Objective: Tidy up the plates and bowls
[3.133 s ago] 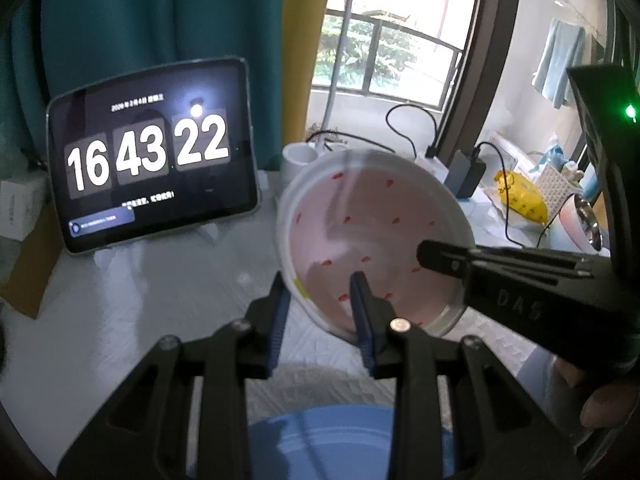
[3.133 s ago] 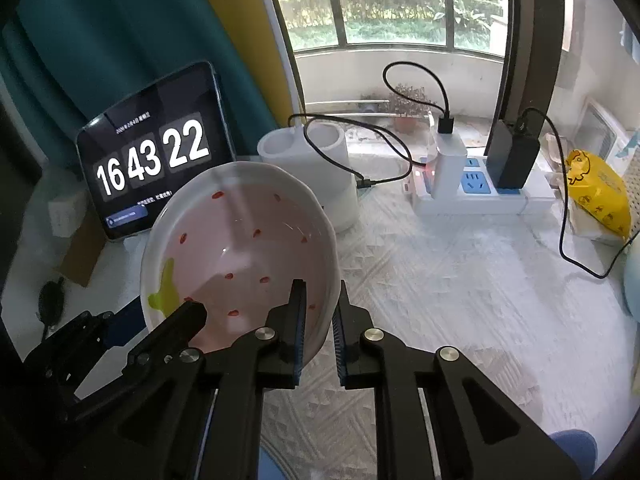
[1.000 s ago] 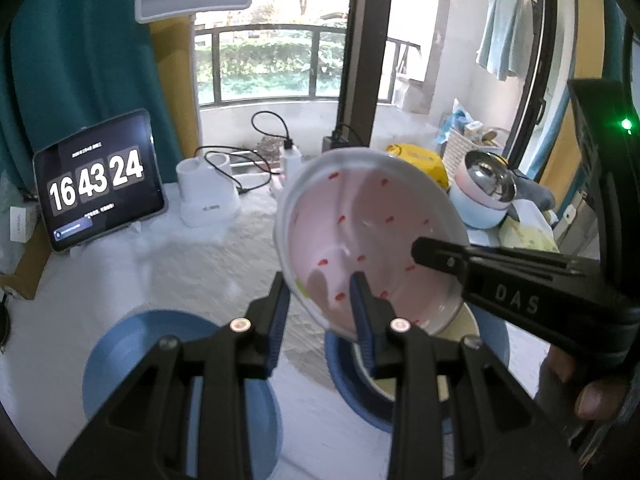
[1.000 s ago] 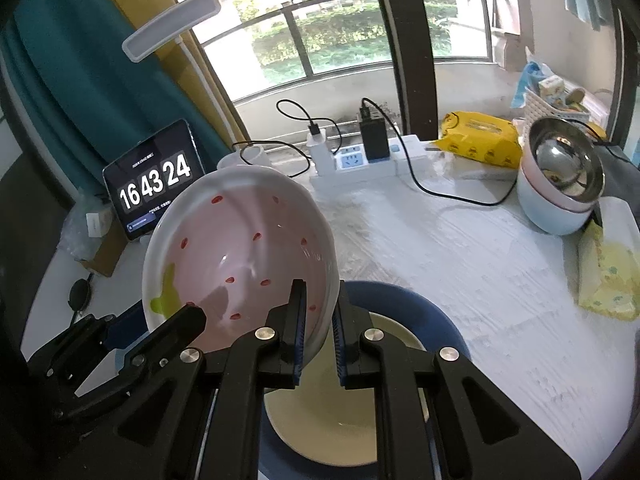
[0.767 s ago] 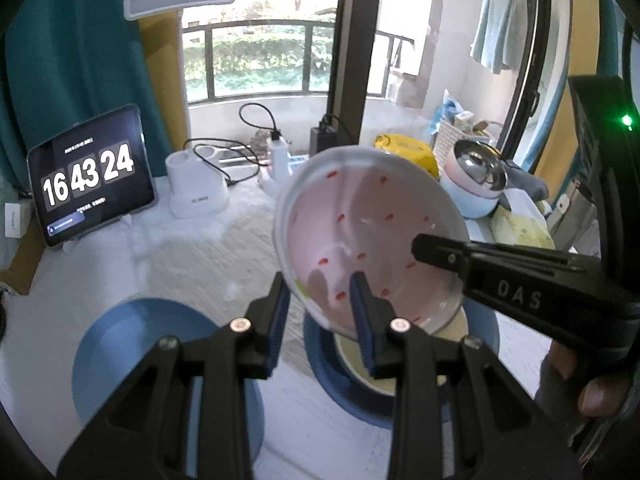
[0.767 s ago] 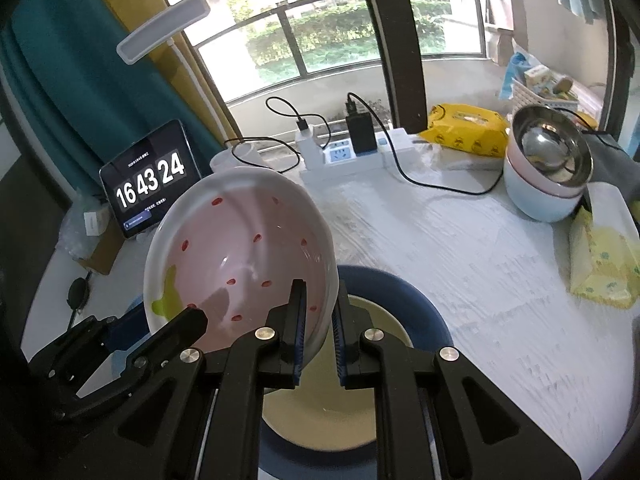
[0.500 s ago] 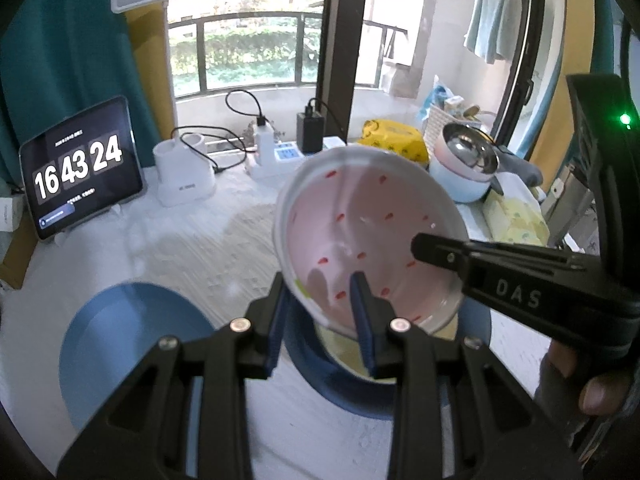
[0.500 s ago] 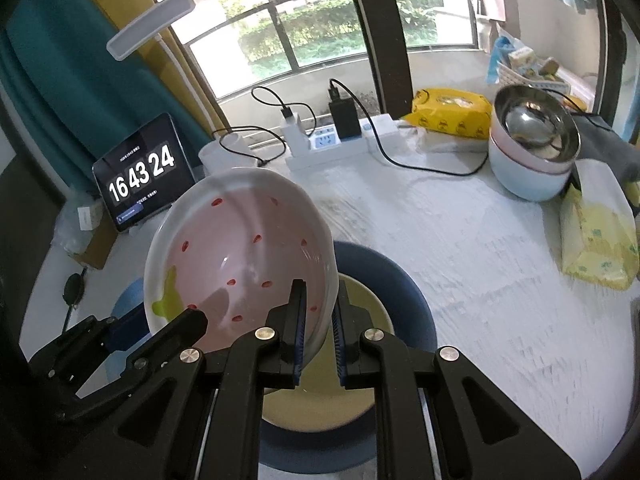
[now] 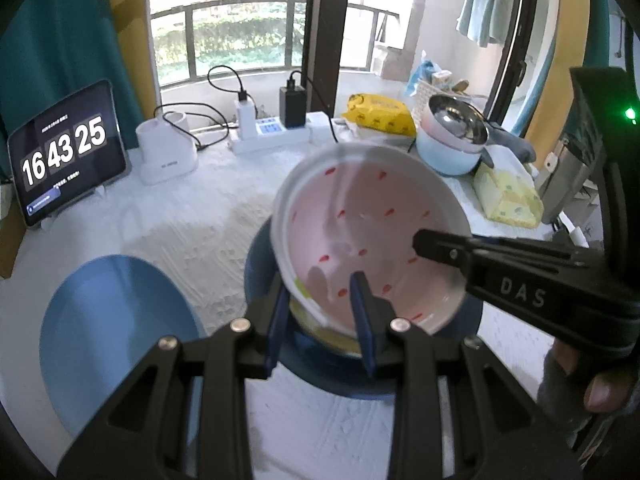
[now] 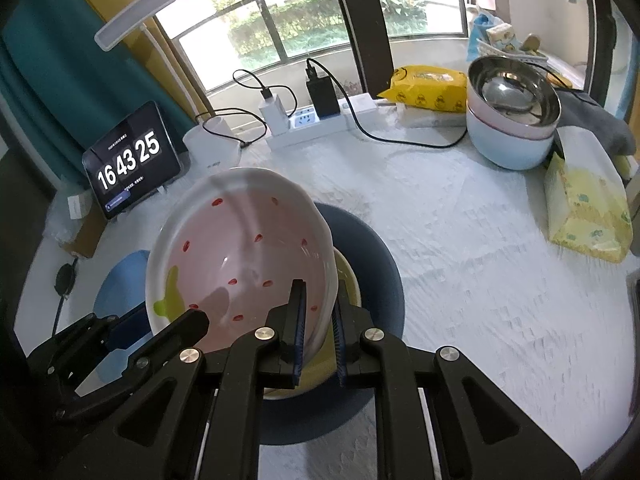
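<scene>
- Your left hand-held gripper [image 9: 320,308] is clamping the near rim of the pink strawberry bowl [image 9: 368,236].
- Your right hand-held gripper [image 10: 318,320] is pinching its opposite rim.
- You are holding the bowl tilted above a cream dish [image 10: 348,280] sitting on the dark blue plate [image 10: 380,264].
- A light blue plate [image 9: 116,332] is lying on the counter [image 10: 460,240], to the left.

Right gripper [image 10: 319,330]: both fingers clamped on the rim of a pink bowl [image 10: 240,256] with red specks, tilted, just ahead. Left gripper [image 10: 156,330]: grips the bowl's opposite rim, to the left. Directly beneath the bowl: yellow plate [image 10: 348,280] on dark blue plate [image 10: 376,264]. Far left: light blue plate [image 10: 120,276]. Far ahead-right: stacked bowls [image 10: 512,120].
</scene>
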Demonstrator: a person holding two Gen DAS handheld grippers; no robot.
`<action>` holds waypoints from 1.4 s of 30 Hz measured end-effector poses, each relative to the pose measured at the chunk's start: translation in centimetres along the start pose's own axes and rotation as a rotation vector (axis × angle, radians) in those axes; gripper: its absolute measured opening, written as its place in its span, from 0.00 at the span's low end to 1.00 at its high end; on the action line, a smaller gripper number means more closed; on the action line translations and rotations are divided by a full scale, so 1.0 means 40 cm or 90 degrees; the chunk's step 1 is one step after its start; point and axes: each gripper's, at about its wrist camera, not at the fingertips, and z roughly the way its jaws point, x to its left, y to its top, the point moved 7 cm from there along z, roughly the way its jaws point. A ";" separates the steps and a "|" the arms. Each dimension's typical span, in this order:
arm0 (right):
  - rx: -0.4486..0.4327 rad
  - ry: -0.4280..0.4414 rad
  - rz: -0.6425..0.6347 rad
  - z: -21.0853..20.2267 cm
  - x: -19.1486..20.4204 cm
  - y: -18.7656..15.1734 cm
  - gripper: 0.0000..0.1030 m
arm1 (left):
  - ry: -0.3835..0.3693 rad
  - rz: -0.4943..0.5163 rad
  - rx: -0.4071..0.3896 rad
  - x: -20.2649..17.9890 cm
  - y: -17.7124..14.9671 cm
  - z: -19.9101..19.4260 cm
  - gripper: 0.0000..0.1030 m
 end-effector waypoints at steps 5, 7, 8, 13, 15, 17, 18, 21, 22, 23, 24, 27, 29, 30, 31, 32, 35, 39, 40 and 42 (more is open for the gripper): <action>0.006 -0.004 0.005 0.005 -0.009 -0.016 0.14 | -0.003 0.002 0.010 -0.008 -0.013 0.009 0.31; 0.012 -0.005 0.006 0.008 -0.013 -0.024 0.14 | -0.004 0.003 0.013 -0.011 -0.017 0.012 0.31; 0.014 -0.006 0.005 0.009 -0.013 -0.026 0.14 | -0.004 0.003 0.015 -0.011 -0.020 0.014 0.31; 0.019 -0.007 0.006 0.010 -0.015 -0.027 0.14 | -0.006 0.001 0.023 -0.009 -0.028 0.021 0.31; 0.020 -0.006 0.007 0.010 -0.014 -0.028 0.15 | -0.008 0.000 0.023 -0.009 -0.028 0.022 0.31; 0.019 -0.010 0.001 0.010 -0.013 -0.028 0.17 | -0.010 -0.001 0.026 -0.007 -0.031 0.025 0.31; 0.019 -0.014 -0.004 0.010 -0.011 -0.028 0.17 | -0.010 -0.003 0.028 -0.005 -0.032 0.027 0.31; 0.016 -0.025 -0.020 0.010 -0.004 -0.029 0.18 | -0.011 -0.006 0.031 -0.002 -0.036 0.030 0.31; 0.018 -0.026 -0.023 0.012 -0.003 -0.032 0.18 | -0.013 -0.009 0.032 0.000 -0.037 0.030 0.31; 0.019 -0.026 -0.024 0.013 -0.003 -0.033 0.18 | -0.014 -0.010 0.031 0.002 -0.038 0.028 0.31; 0.019 -0.022 -0.025 0.014 -0.003 -0.035 0.18 | -0.014 -0.010 0.031 0.002 -0.038 0.026 0.31; 0.021 -0.019 -0.024 0.015 -0.003 -0.035 0.20 | -0.001 -0.008 0.022 0.008 -0.034 0.014 0.31; 0.022 -0.002 -0.016 0.013 -0.001 -0.033 0.29 | -0.005 -0.011 0.015 0.014 -0.029 0.005 0.32; 0.021 0.004 -0.014 0.011 0.001 -0.030 0.29 | -0.007 -0.011 0.012 0.016 -0.027 0.001 0.32; 0.020 0.002 -0.016 0.008 0.003 -0.028 0.31 | -0.006 -0.010 0.009 0.017 -0.025 -0.002 0.32; 0.013 -0.008 -0.022 0.004 0.006 -0.025 0.35 | -0.007 -0.010 0.007 0.018 -0.022 -0.004 0.32; -0.004 -0.023 -0.030 -0.006 0.000 -0.020 0.36 | -0.008 -0.013 0.005 0.021 -0.019 -0.005 0.32; -0.016 -0.045 -0.040 -0.016 -0.004 -0.018 0.36 | -0.009 -0.018 0.004 0.030 -0.018 -0.009 0.32; -0.018 -0.047 -0.041 -0.018 -0.005 -0.018 0.36 | -0.009 -0.019 0.003 0.031 -0.016 -0.011 0.32; -0.023 -0.056 -0.045 -0.024 -0.009 -0.016 0.36 | -0.008 -0.023 -0.001 0.037 -0.013 -0.018 0.32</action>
